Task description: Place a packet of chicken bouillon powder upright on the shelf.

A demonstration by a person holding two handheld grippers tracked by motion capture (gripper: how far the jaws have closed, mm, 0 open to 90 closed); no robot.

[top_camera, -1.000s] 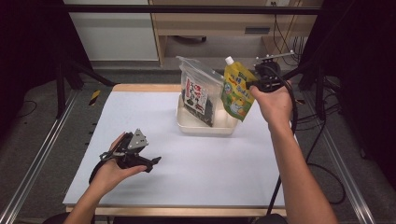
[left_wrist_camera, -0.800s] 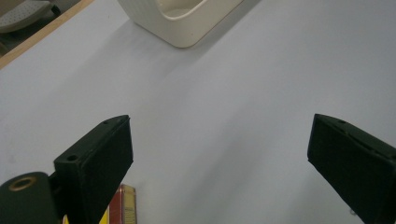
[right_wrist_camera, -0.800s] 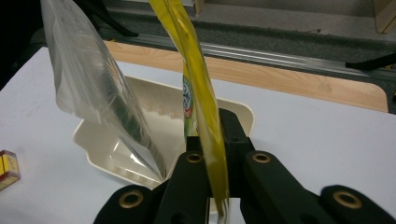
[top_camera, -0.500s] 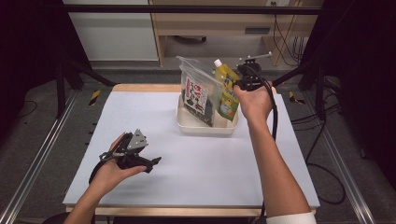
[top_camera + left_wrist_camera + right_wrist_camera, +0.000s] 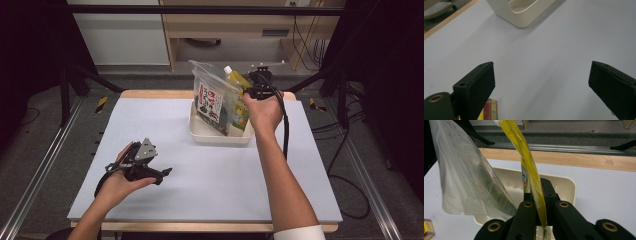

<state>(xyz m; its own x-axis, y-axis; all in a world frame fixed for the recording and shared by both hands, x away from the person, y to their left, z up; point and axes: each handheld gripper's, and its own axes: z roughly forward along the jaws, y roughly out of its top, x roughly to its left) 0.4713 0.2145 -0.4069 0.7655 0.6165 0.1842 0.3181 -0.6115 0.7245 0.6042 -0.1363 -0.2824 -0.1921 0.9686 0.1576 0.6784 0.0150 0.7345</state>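
A yellow-green pouch [image 5: 239, 97] with a white cap stands in the cream tray [image 5: 220, 136] at the back of the table, and my right gripper [image 5: 257, 86] is shut on its right edge. In the right gripper view the thin edge of the pouch [image 5: 529, 165] runs up from between the closed jaws of my right gripper [image 5: 537, 192]. A clear bag [image 5: 212, 97] with a red-and-white label leans in the tray just left of the pouch. My left gripper [image 5: 162, 174] rests open in the hand at the front left, and its jaws [image 5: 541, 75] stand wide apart over bare mat.
A pale blue mat [image 5: 210, 185] covers the table inside a wooden border. A small red-and-yellow box [image 5: 490, 110] lies by the left gripper's jaw; the box [image 5: 427, 228] also sits far left of the tray [image 5: 564, 185]. Black cable [image 5: 286, 130] trails along the right forearm.
My right gripper has carried the pouch left and down from above the tray's right side into the tray, beside the clear bag. The left gripper has stayed still.
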